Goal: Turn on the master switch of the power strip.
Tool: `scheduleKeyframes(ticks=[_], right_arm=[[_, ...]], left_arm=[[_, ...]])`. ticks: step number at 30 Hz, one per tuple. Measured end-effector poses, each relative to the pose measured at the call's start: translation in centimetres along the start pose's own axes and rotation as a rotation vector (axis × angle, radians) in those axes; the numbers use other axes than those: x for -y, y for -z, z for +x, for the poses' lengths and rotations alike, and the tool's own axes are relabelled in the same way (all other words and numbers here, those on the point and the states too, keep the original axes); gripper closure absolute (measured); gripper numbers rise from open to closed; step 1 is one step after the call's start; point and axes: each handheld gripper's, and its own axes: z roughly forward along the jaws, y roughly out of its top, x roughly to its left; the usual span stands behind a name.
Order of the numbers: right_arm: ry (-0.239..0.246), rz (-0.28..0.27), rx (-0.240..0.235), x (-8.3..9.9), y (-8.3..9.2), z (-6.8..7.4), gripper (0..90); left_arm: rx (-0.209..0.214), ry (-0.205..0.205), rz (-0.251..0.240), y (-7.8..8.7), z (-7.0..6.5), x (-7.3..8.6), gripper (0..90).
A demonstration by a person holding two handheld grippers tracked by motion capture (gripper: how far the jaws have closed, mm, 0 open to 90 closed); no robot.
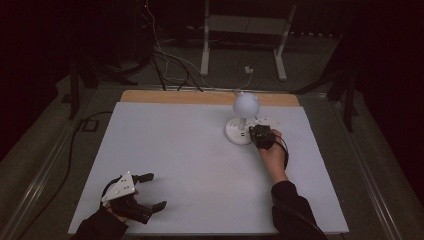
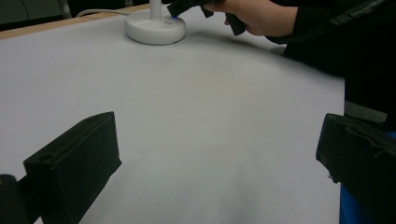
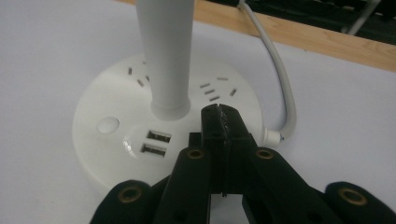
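The left gripper (image 1: 145, 192) sits down in the lower left of the high view, jaws spread wide with nothing between them, just bare white table (image 1: 190, 160) under it. In its own view the two black jaws stand far apart at the bottom corners, open sheet in the gap. Moving across to right of centre, there's the lamp (image 1: 241, 120), a white desk light with a round head on a slim stem, standing on its round base (image 3: 107, 140) near the table's far edge. The base carries two USB ports (image 3: 154, 142), a round button (image 3: 108, 125) and socket slots. Right up against it is the right gripper (image 1: 256, 134), and in the right gripper view its jaws are pressed tight together, gripping nothing, tips resting on the base's top just right of the stem (image 3: 166, 56). A white cable (image 3: 280, 79) curls off the base toward the upper right.
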Motion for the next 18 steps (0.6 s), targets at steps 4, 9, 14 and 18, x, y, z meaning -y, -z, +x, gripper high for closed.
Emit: scheduleKeyframes(ticks=[4,9,14,18], right_arm=[[-0.026,-0.019,-0.022,-0.2,0.4,-0.6,89.9],[-0.032,-0.037,-0.038,-0.8,1.2,-0.6,89.7],[-0.041,-0.028,-0.064,-1.0,1.8,-0.6,89.6],[-0.051,-0.028,-0.070,-1.0,2.2,-0.9,89.4]], left_arm=[[-0.003,0.003,-0.003,0.1,0.1,0.0,0.0],[-0.002,0.001,-0.001,0.0,0.1,0.0,0.0],[0.006,0.005,-0.012,0.1,0.0,-0.1,0.0],[-0.003,0.006,-0.007,0.1,0.0,0.0,0.0]])
